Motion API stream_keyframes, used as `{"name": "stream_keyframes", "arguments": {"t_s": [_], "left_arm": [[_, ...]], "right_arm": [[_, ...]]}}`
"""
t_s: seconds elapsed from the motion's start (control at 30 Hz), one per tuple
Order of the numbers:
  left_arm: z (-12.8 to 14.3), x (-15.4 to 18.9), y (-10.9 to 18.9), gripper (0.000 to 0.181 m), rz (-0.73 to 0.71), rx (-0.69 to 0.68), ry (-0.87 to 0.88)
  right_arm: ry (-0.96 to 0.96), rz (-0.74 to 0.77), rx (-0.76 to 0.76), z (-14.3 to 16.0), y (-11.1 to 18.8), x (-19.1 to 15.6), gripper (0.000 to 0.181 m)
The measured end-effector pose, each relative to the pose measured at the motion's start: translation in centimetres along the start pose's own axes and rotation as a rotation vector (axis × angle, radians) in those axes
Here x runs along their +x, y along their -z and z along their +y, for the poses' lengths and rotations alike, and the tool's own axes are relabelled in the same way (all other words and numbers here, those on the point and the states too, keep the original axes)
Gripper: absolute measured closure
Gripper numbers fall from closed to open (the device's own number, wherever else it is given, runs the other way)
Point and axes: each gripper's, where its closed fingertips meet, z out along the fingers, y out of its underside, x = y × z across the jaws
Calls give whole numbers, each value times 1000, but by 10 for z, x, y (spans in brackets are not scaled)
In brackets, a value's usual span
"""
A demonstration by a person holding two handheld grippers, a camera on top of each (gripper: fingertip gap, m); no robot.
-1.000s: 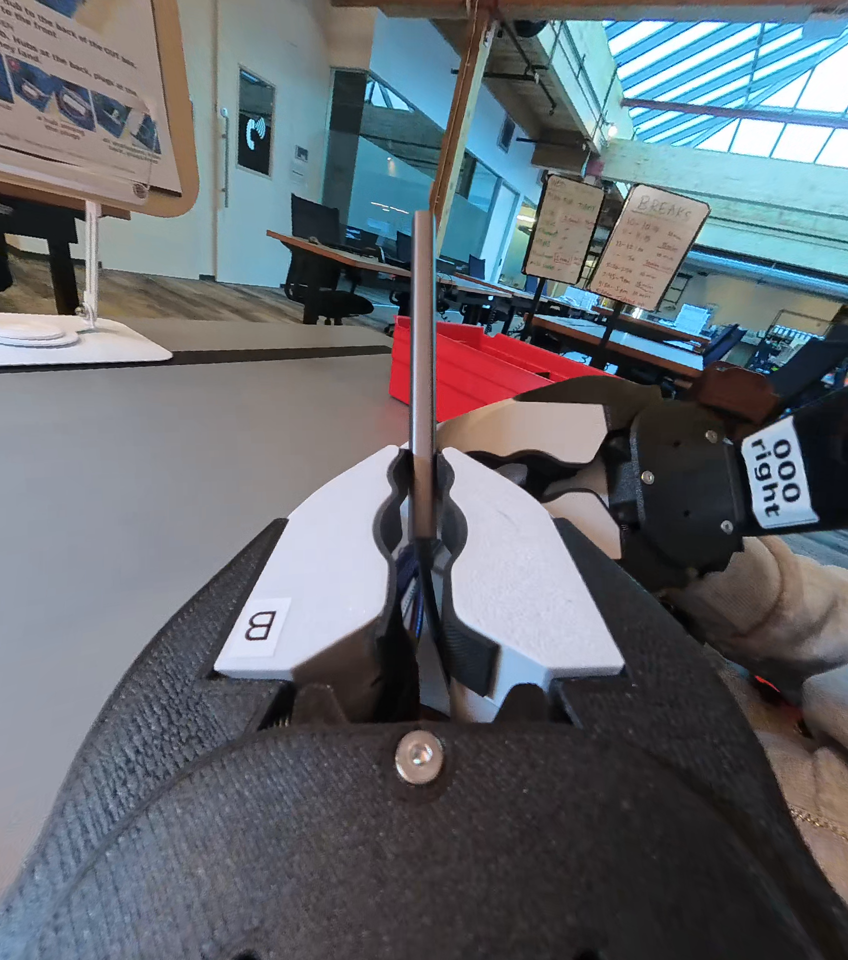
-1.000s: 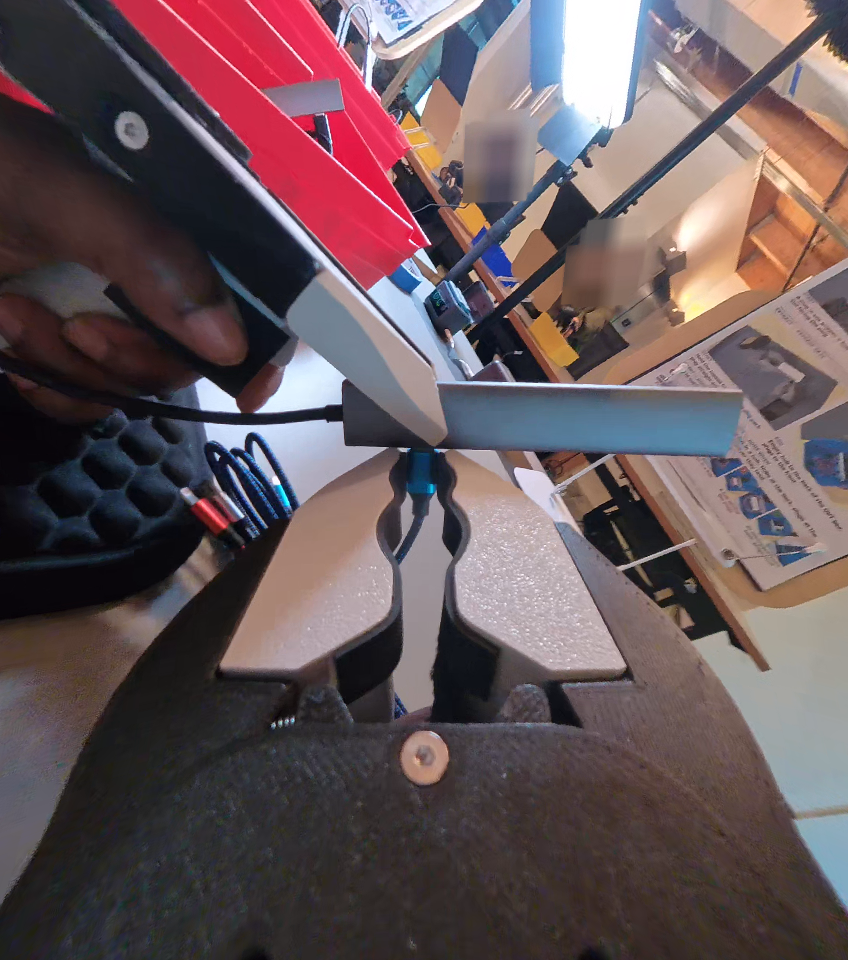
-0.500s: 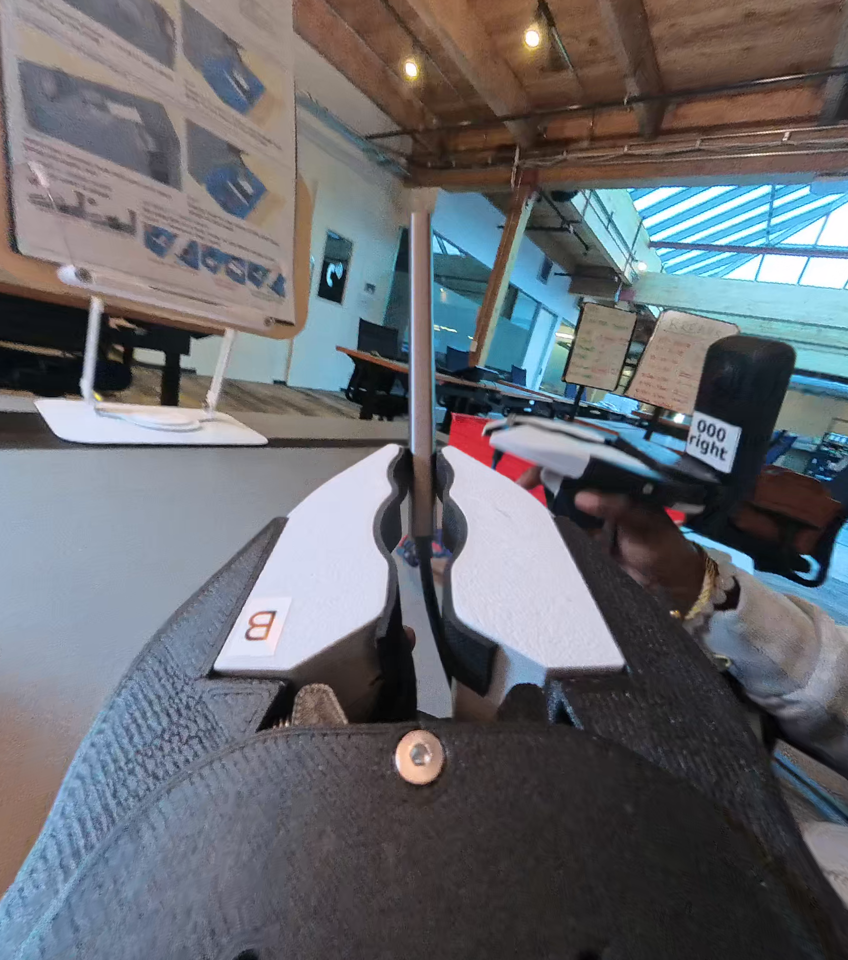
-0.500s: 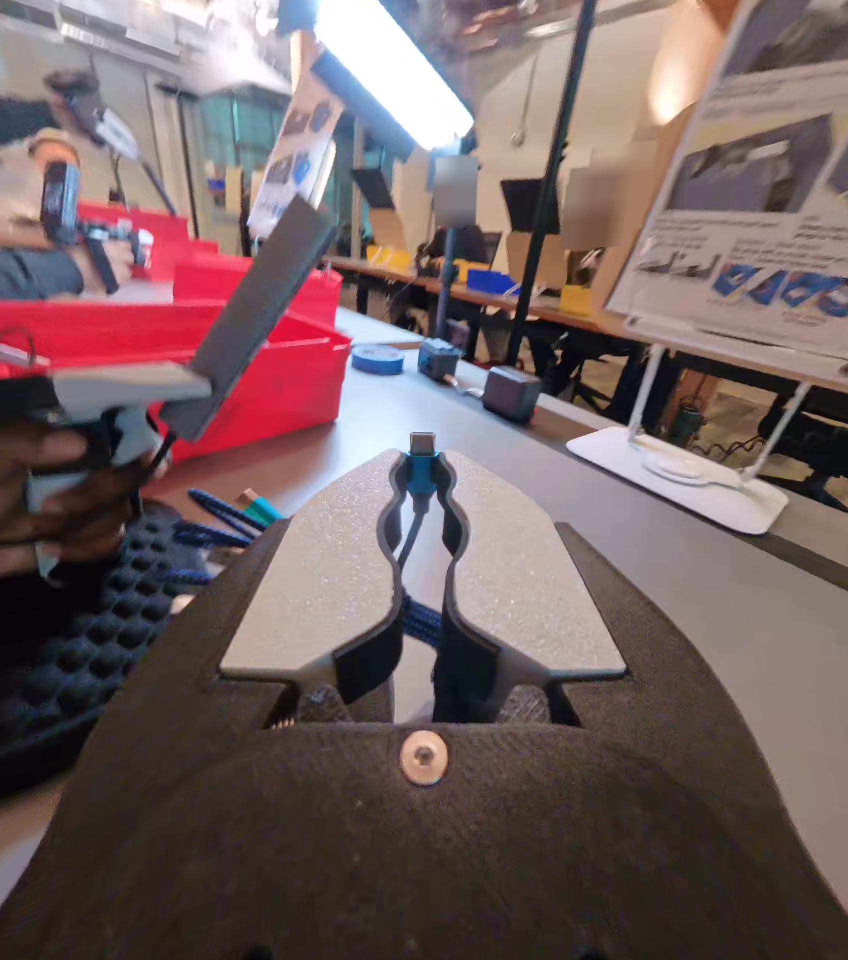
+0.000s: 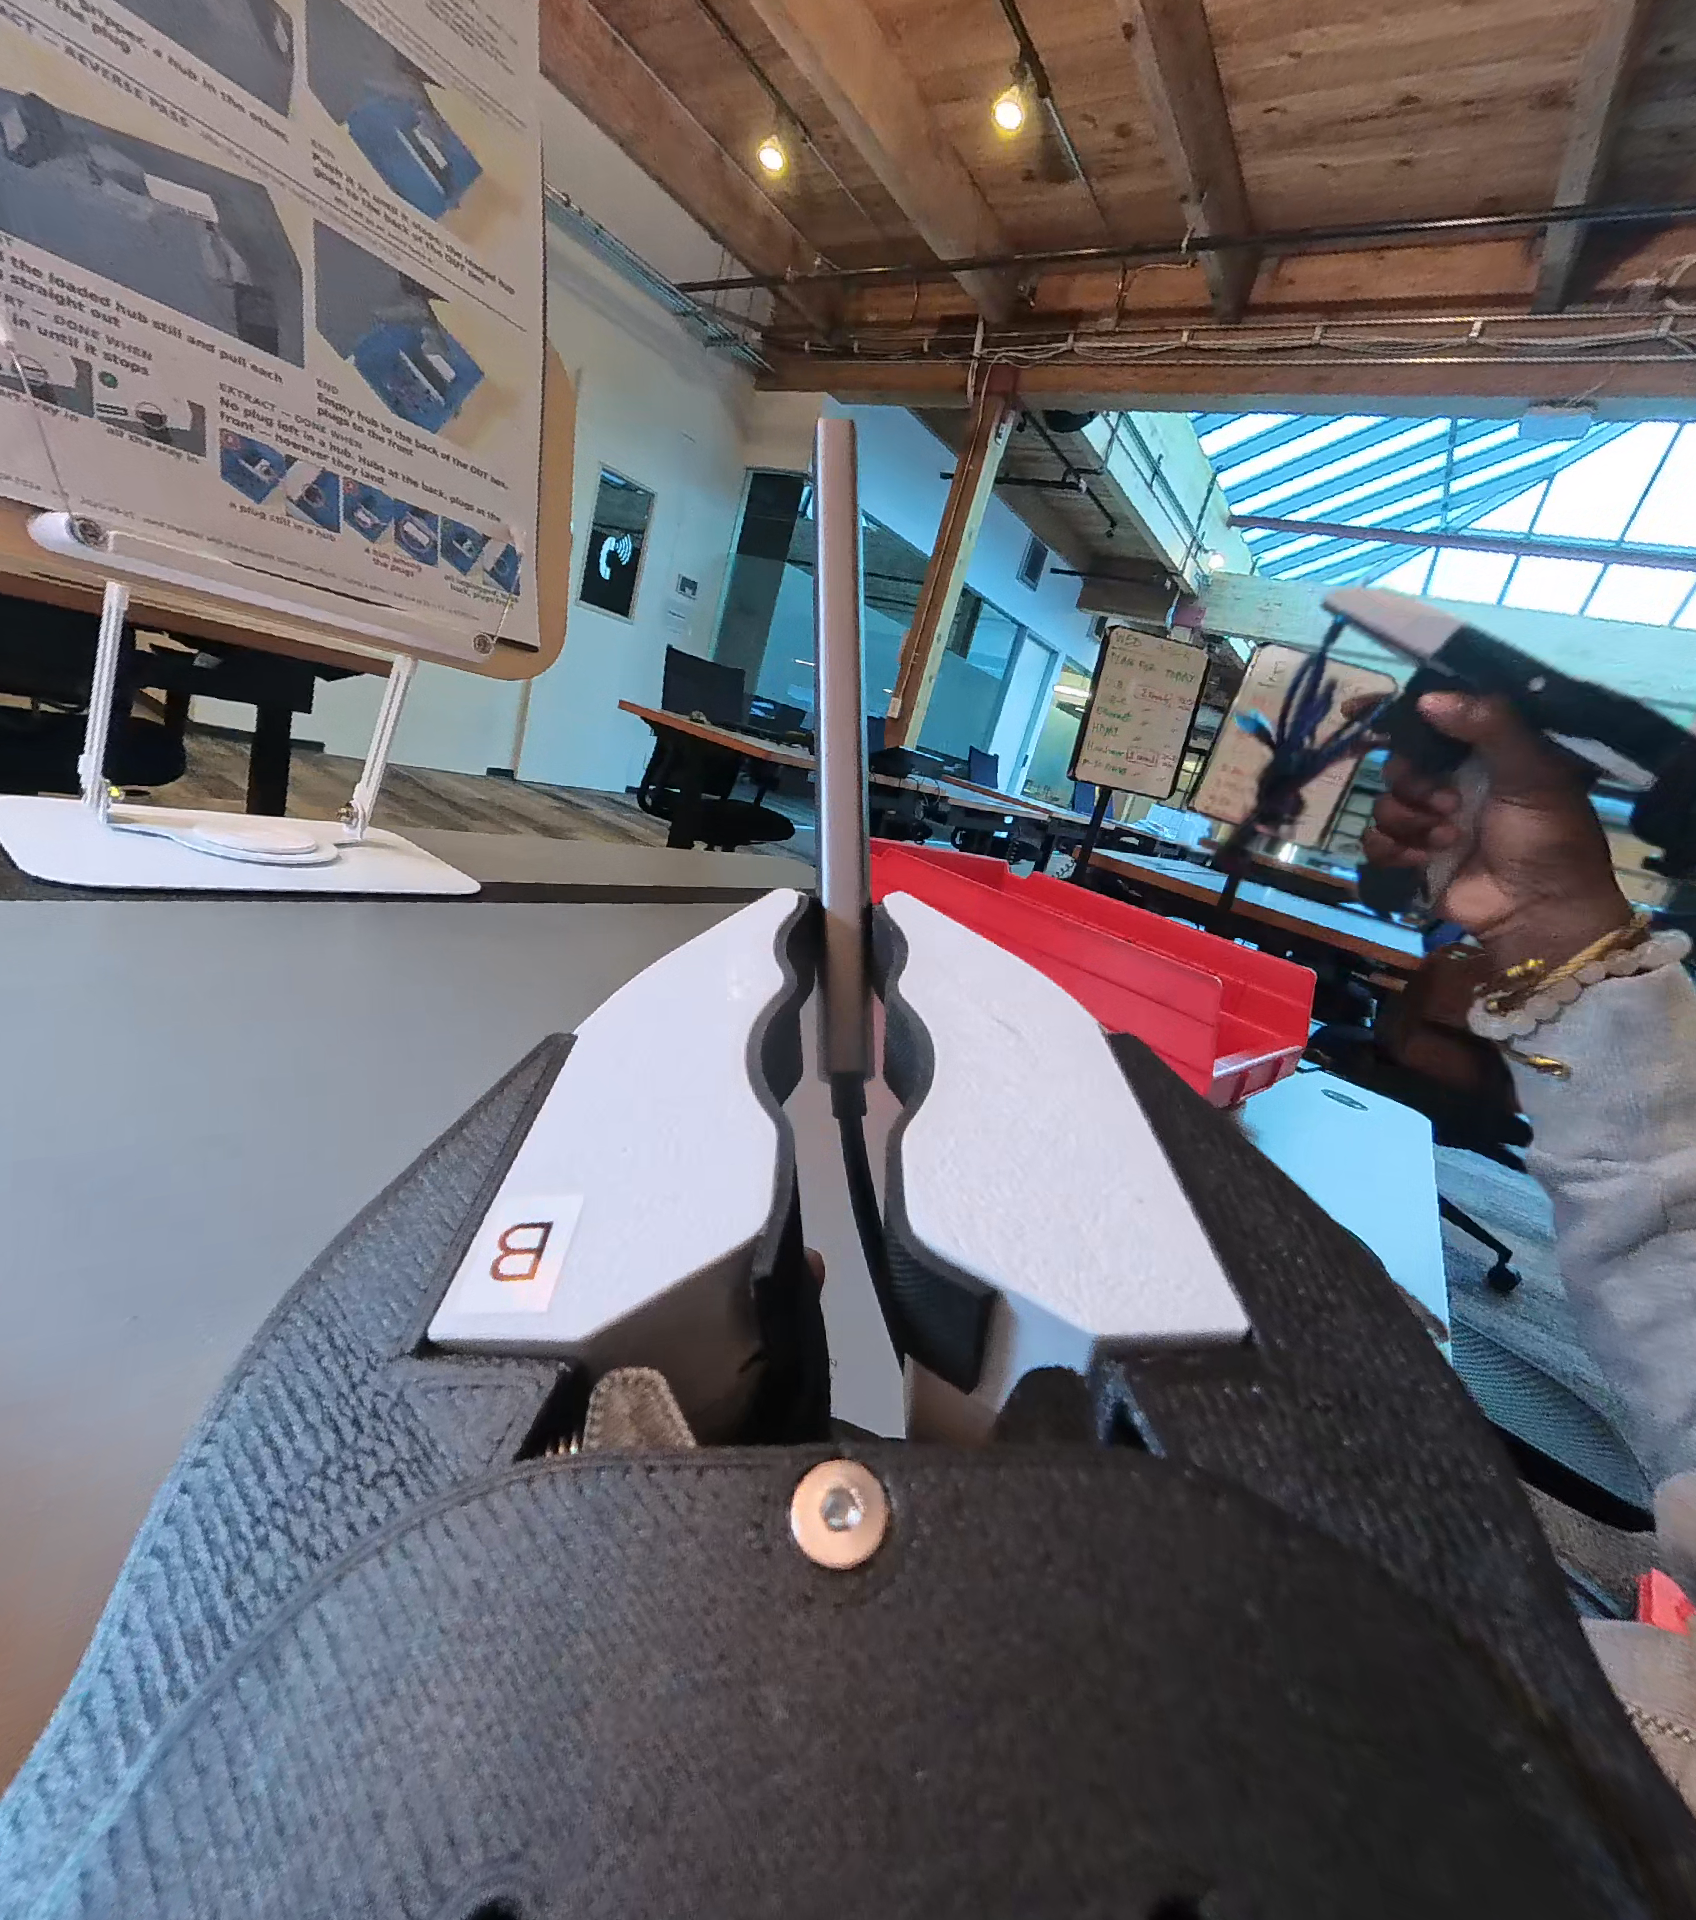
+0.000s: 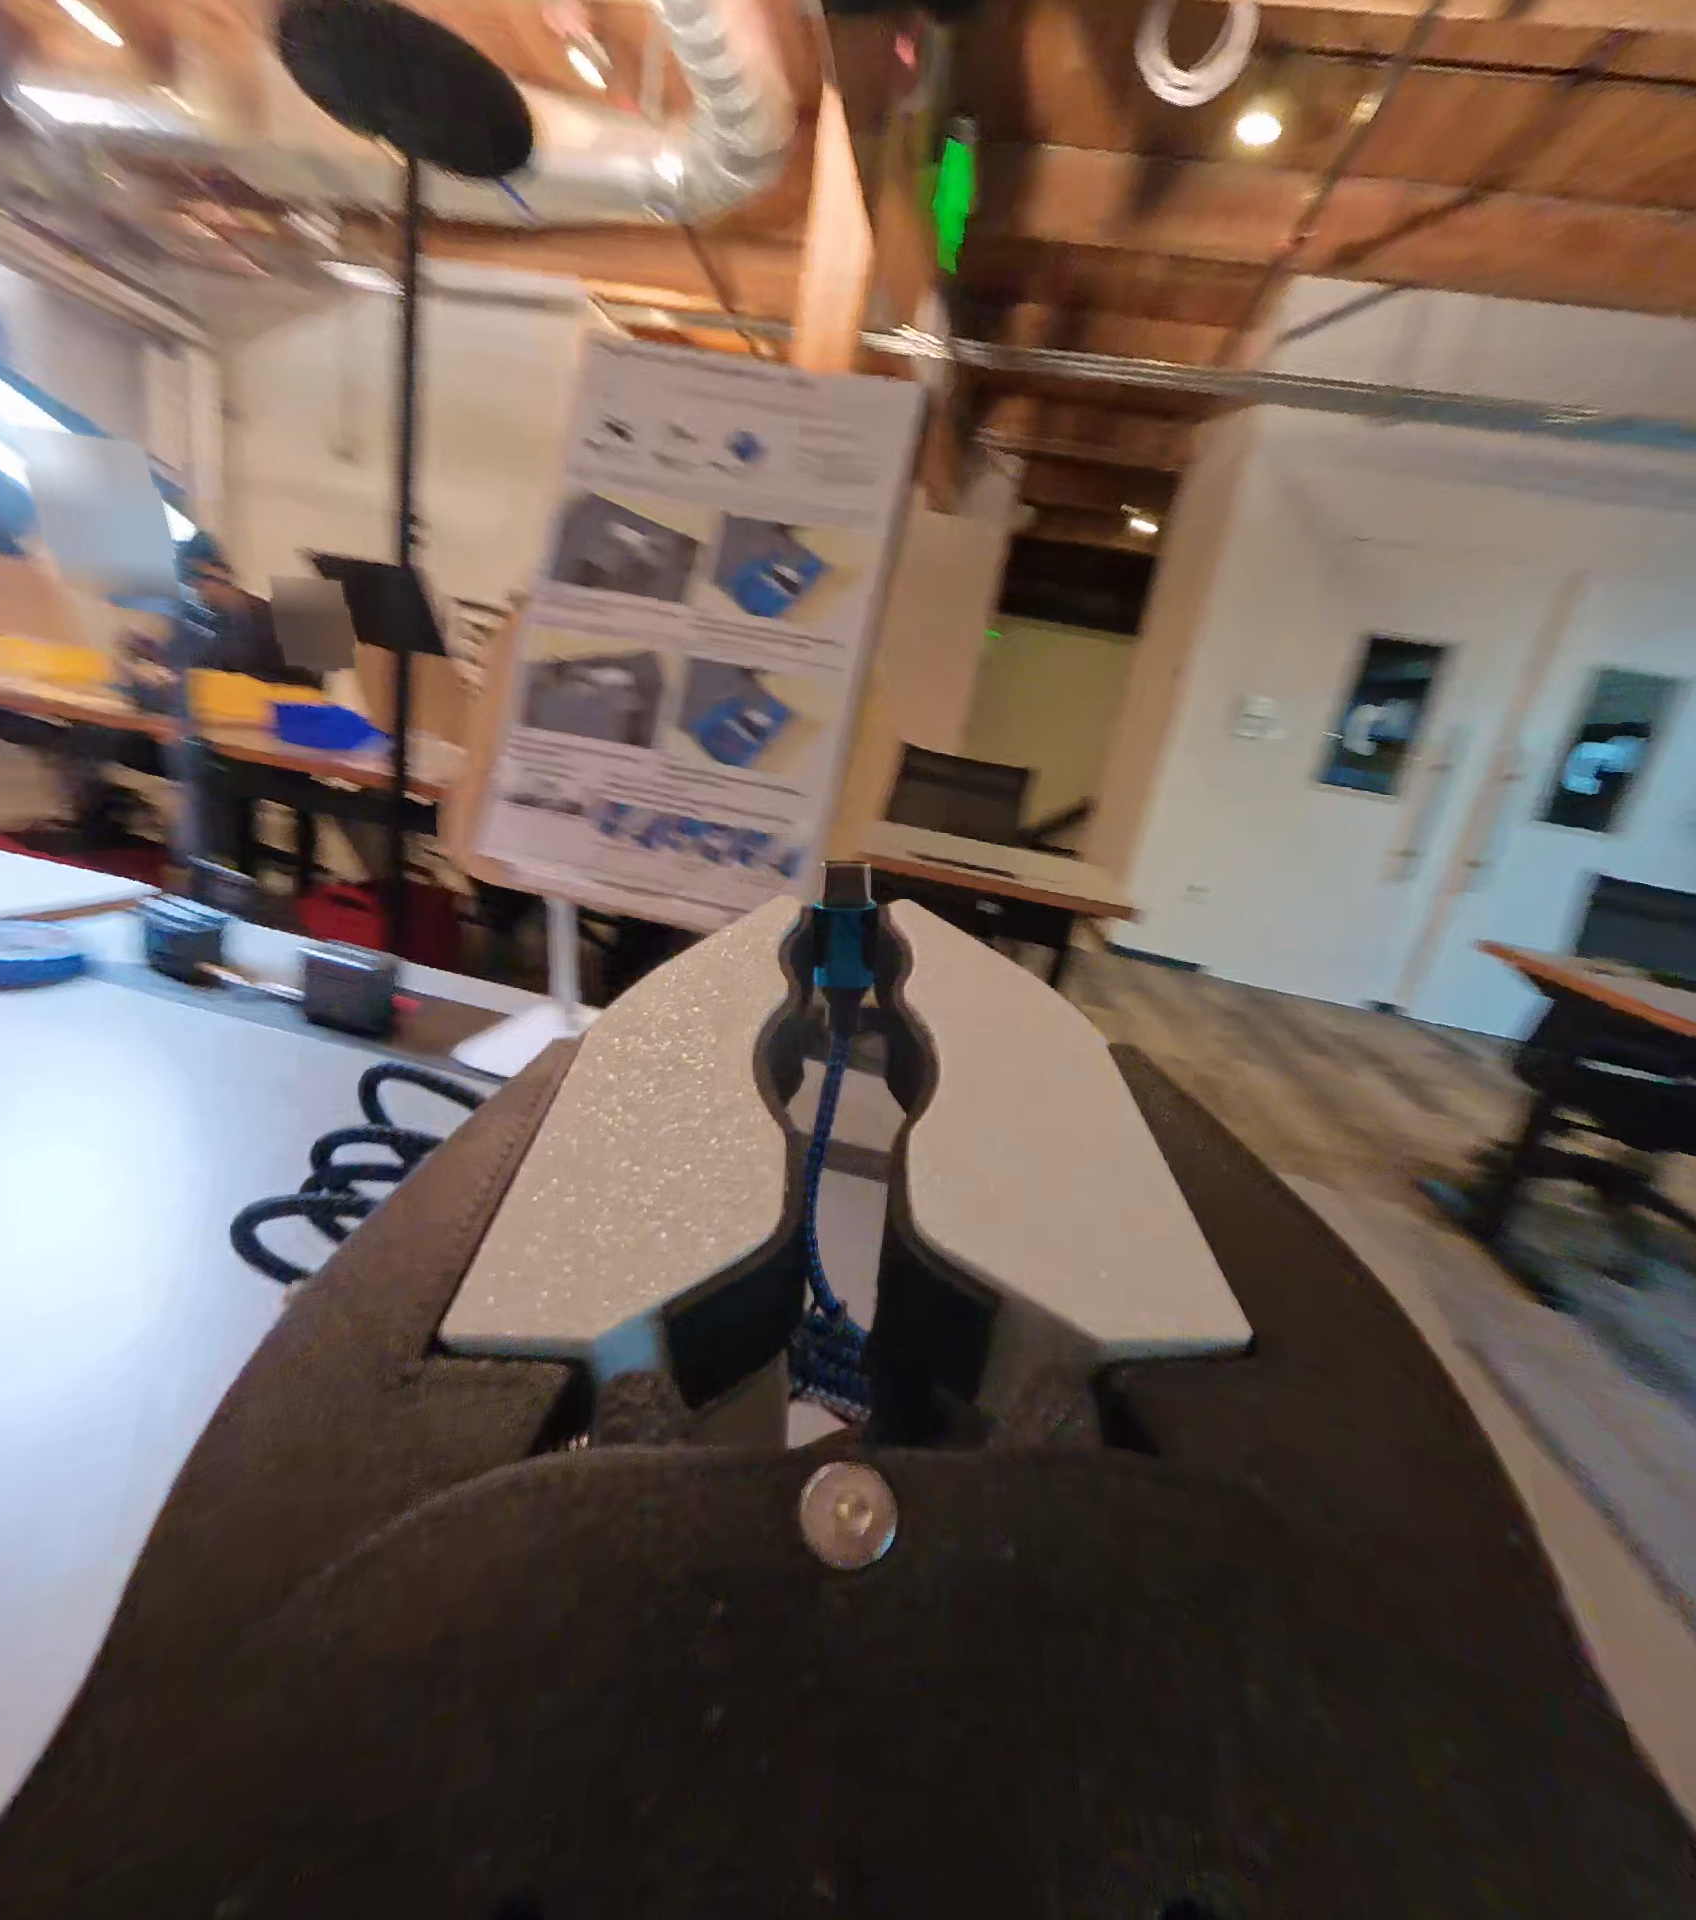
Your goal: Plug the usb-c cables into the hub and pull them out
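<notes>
**Plug out, right arm swung clear of hub**

Since a second ago the blue plug has gone from seated in the hub's edge to free in the air: my right gripper (image 6: 846, 940) pulled it out and has lifted up and away. In the left wrist view I see that gripper (image 5: 1363, 649) raised well apart from the hub, to its right, with a bundle of blue cable (image 5: 1296, 727) dangling under it.

Current state:
- Left gripper (image 5: 839, 961): fingers clamped on the grey hub (image 5: 836, 727), held edge-on and upright above the table (image 5: 200, 1091). Hub's own black lead runs back between the fingers.
- Right gripper: fingers pinched on the blue usb-c plug (image 6: 844, 935), metal tip poking out past the fingertips, braided cable trailing back through the jaws. Right view is motion-blurred, so I'm mid-swing.
- More dark braided cable loops (image 6: 345, 1174) on the table to the left.
- Red bin (image 5: 1135, 956) behind the hub.

Read: this extraction is done. I can't see the hub's ports from either view, so can't tell if any plugs remain. Next is likely setting this cable down.
</notes>
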Motion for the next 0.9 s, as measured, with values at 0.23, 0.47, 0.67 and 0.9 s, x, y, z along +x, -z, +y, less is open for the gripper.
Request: {"name": "stream_keyframes", "arguments": {"t_s": [0.23,0.47,0.67,0.9], "left_arm": [[0,-2,0,171,-4,4,17],[1,-2,0,171,-2,-3,23],[1,-2,-1,171,2,-4,22],[3,3,-2,171,28,-20,11]], "right_arm": [[53,250,-229,73,27,92,171],[52,319,-567,166,38,114,171],[-103,176,-685,194,36,90,128],[-276,-60,-119,73,10,23,131]]}}
